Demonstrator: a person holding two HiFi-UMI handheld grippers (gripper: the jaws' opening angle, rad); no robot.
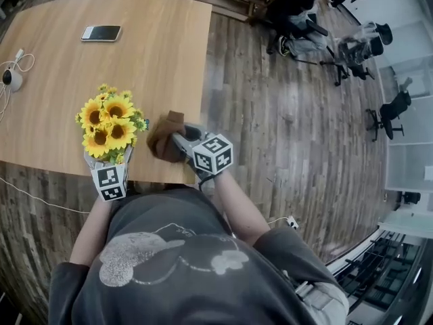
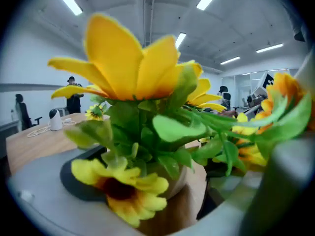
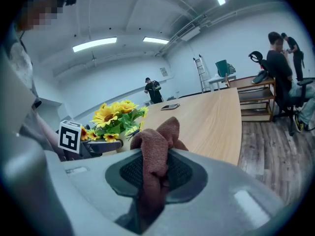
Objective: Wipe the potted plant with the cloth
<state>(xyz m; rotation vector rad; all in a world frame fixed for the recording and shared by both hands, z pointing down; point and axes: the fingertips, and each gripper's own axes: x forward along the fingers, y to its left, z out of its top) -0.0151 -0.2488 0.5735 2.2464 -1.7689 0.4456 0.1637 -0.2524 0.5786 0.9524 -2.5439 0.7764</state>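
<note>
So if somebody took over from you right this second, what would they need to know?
Left hand-held gripper: jaws either side of the yellow artificial sunflower plant's pale pot; whether it is clamped is unclear.
Right hand-held gripper: shut on the brown knitted cloth, just right of the flowers.
The plant stands at the near edge of the wooden table.
Done: cloth in hand. Left: wipe the plant.
</note>
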